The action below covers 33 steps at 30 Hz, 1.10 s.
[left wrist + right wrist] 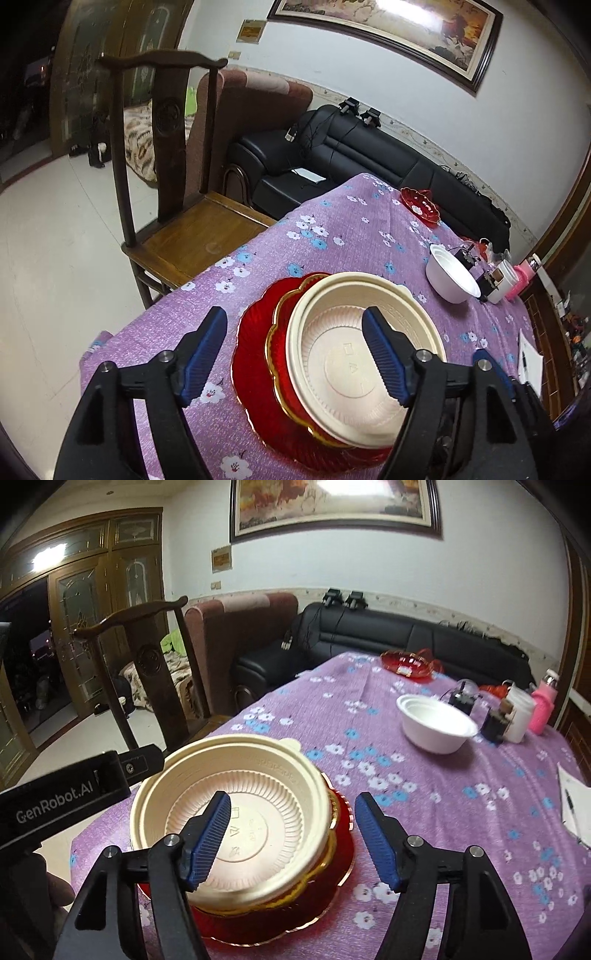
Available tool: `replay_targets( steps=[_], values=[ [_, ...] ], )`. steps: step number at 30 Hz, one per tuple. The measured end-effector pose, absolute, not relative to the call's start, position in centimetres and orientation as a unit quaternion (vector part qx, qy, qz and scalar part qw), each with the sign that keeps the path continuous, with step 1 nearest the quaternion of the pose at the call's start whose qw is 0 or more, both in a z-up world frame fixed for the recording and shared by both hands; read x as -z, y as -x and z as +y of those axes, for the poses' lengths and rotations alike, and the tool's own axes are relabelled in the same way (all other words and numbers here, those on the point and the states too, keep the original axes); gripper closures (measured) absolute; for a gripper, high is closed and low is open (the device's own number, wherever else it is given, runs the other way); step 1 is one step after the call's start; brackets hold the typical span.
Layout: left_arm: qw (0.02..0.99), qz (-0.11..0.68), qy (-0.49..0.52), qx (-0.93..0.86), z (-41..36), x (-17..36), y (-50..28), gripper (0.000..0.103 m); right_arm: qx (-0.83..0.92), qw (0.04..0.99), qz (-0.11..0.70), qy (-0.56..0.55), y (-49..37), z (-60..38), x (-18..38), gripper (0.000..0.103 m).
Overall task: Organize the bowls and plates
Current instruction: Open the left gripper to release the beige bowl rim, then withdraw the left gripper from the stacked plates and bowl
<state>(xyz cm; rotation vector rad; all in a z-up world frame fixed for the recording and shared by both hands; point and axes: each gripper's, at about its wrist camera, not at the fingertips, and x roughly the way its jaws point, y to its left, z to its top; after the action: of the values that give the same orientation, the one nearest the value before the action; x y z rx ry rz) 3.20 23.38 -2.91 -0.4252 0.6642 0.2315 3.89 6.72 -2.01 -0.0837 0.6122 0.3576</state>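
Note:
A cream ribbed plastic bowl (354,365) (240,805) sits in a gold-rimmed red dish (280,347) on a larger red plate (255,373) (343,853), near the front of the purple flowered tablecloth (332,236). My left gripper (295,354) is open, one finger inside the bowl and the other over the cloth left of the plate, with no pad pressing. My right gripper (291,840) is open astride the stack's right rim. Farther back stand nested white bowls (452,277) (436,727) and a red dish (421,205) (406,662).
A dark wooden chair (177,229) (155,686) stands at the table's left edge, with a black sofa (369,155) behind. At the right are a white mug (519,716), a pink bottle (543,701), small black devices (493,727) and paper with a pen (576,805).

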Motion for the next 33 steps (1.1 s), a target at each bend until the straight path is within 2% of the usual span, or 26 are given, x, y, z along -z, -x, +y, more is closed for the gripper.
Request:
replay_targets(
  steps=[2, 8, 20, 33],
  values=[
    [0.922, 0.314, 0.192, -0.121, 22.7, 2.5, -2.6, 0.02, -0.169, 0.942, 0.29, 0.034, -3.2, 5.7, 1.7, 0.026],
    [0.936, 0.286, 0.13, -0.157, 19.9, 1.2, -1.4, 0.014, -0.15, 0.945, 0.291, -0.015, -2.4, 2.1, 1.7, 0.021],
    [0.947, 0.285, 0.048, -0.138, 14.2, 0.5, -0.9, 0.013, -0.128, 0.946, 0.292, -0.055, -1.4, -2.7, 1.9, 0.021],
    [0.953, 0.277, 0.012, -0.123, 9.7, -0.6, 0.1, 0.01, -0.114, 0.946, 0.289, -0.09, 0.0, -6.6, 1.9, 0.02]
  ],
)
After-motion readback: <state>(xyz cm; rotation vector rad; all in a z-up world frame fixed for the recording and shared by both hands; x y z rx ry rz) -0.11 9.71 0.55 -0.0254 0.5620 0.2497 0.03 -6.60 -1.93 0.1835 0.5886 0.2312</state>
